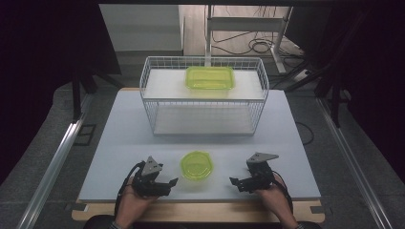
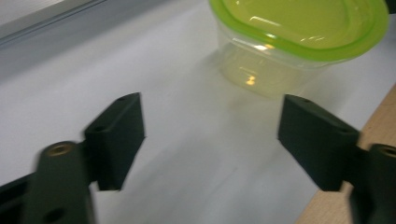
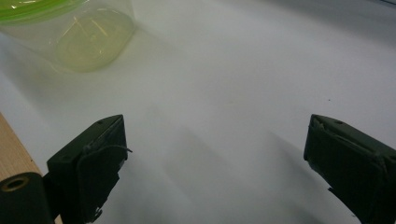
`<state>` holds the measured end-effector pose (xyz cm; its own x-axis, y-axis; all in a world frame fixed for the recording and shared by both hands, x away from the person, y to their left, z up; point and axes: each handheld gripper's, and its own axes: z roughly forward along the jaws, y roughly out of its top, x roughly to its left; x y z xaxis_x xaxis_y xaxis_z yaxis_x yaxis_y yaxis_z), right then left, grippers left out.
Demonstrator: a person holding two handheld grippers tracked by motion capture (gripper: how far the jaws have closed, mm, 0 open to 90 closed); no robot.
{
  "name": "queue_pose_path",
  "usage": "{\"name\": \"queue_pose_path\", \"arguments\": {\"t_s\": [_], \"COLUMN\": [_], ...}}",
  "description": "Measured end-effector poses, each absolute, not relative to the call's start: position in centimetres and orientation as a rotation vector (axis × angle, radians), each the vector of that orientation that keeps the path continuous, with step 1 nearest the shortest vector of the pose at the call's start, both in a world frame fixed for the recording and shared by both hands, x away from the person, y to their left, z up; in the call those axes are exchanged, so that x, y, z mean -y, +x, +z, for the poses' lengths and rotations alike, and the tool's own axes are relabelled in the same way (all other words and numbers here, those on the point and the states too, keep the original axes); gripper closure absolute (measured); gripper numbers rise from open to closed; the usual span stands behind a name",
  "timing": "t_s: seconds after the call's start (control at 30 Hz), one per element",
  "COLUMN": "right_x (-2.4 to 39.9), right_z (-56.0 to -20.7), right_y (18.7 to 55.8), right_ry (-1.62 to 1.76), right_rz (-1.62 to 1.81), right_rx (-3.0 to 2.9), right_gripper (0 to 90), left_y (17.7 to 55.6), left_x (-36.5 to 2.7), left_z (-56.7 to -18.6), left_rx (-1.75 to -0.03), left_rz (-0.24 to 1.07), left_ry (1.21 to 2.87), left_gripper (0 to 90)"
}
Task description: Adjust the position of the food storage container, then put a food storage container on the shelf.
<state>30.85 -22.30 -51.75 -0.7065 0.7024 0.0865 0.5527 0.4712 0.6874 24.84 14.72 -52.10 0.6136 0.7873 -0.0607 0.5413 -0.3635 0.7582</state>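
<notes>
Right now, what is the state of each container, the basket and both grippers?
round container: lid on, upright, on the table, free
rectangular container: lid on, inside the basket
wire basket: upright, open top
left gripper: jaws open, empty
right gripper: jaws open, empty

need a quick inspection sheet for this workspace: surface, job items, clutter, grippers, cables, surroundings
Surface: white table, bare around the items.
Job's things: round tub with green lid, near the front edge between the grippers; rectangular tub with green lid on the upper shelf of the wire basket.
Clutter: nothing seen.
Grippers: left gripper open, nothing between its fingers; right gripper open, empty. Both face the round tub, apart from it.
Cables: loose cables on the floor behind the table.
Surroundings: dark room, desk frame at the back.
</notes>
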Motion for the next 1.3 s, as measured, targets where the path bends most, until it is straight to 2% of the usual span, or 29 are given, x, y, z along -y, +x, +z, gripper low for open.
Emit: {"name": "queue_pose_path", "arguments": {"t_s": [0.47, 1.3], "right_x": [22.4, 20.3], "right_z": [-51.5, -48.7], "right_y": [30.9, 33.2], "right_ry": [1.109, 1.257], "right_rz": [1.095, 1.332], "right_rx": [-2.494, -2.570], "right_gripper": [2.9, 5.2], "left_y": [24.1, 24.2], "left_x": [-15.4, -15.6], "left_z": [-52.9, -53.2], "left_rx": [-1.039, -1.004], "left_rz": [0.423, 0.469], "left_ry": [2.063, 2.102], "left_gripper": [4.0, 3.3]}}
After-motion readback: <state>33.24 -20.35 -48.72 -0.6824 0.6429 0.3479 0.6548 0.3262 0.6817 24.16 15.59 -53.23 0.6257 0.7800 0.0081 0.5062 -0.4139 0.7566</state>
